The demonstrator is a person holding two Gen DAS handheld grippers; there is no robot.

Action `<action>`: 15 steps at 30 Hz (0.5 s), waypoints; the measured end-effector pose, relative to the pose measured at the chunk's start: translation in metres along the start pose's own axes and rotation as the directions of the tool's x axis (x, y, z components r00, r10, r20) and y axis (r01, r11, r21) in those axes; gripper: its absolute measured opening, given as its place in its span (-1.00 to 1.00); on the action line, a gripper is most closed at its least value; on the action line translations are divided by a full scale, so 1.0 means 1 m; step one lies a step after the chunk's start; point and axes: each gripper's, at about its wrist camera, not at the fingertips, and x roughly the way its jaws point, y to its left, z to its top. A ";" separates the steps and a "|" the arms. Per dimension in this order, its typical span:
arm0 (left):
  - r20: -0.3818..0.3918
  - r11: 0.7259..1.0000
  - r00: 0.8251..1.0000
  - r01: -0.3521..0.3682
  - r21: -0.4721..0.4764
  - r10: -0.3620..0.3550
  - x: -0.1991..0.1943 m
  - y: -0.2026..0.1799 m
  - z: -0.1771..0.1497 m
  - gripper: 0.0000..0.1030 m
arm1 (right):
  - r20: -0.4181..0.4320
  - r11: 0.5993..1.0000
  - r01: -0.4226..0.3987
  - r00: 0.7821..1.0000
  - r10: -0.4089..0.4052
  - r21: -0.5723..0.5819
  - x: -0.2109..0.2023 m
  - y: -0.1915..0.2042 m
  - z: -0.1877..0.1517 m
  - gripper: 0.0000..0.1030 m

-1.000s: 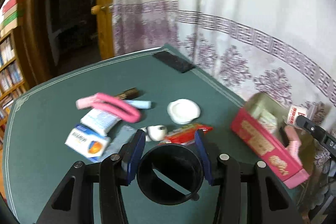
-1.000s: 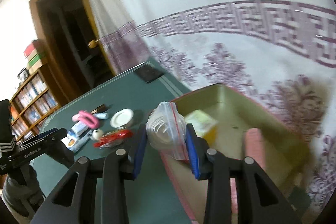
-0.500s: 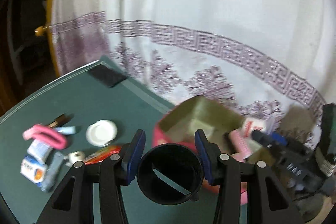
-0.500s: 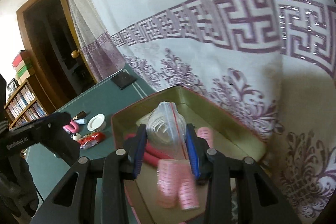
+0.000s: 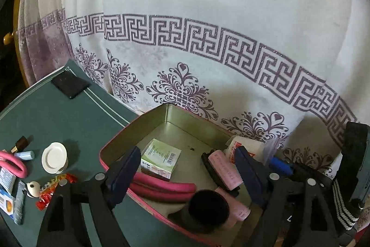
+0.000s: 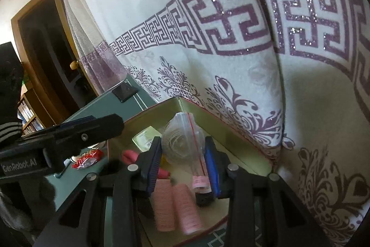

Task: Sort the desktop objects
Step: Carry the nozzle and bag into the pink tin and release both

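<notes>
An open red tin (image 5: 120, 138) with a gold inside stands at the right edge of the green table (image 5: 69, 122). My left gripper (image 5: 185, 154) hangs over it, its jaws opening wide. A black cylinder (image 5: 208, 205) lies loose in the tin below them, touching neither pad. Also inside are a green-white box (image 5: 161, 156), pink foam rods (image 5: 161, 186) and pink hair rollers (image 5: 224, 168). My right gripper (image 6: 182, 145) is shut on a clear zip bag (image 6: 182, 138) with a white roll in it, held above the tin (image 6: 231, 131).
On the table to the left lie a white lid (image 5: 54, 156), a red wrapper (image 5: 53, 189), a pink curved clip (image 5: 13, 163), a lipstick (image 5: 20, 142), a blue tube (image 5: 25, 155) and medicine boxes (image 5: 5, 200). A black slab (image 5: 69, 83) sits at the far corner. A patterned curtain (image 5: 208, 38) hangs behind.
My left gripper swung right from the table's middle to over the tin and opened; the black cylinder dropped from its jaws into the tin. The right gripper carried the bag further over the tin.
</notes>
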 end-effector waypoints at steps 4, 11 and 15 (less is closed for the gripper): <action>0.009 1.000 0.999 -0.031 -0.002 0.031 0.000 0.006 -0.003 0.64 | -0.003 1.000 0.009 1.000 -0.009 0.003 0.002 -0.001 -0.001 -0.23; 0.020 0.997 0.997 -0.075 -0.029 0.076 -0.010 0.025 -0.009 0.64 | -0.012 1.000 0.004 1.000 -0.004 -0.001 0.006 0.004 -0.002 -0.22; 0.012 0.994 0.995 -0.094 -0.051 0.095 -0.014 0.036 -0.015 0.64 | -0.034 1.000 -0.005 0.999 0.006 0.010 0.009 0.005 -0.004 -0.16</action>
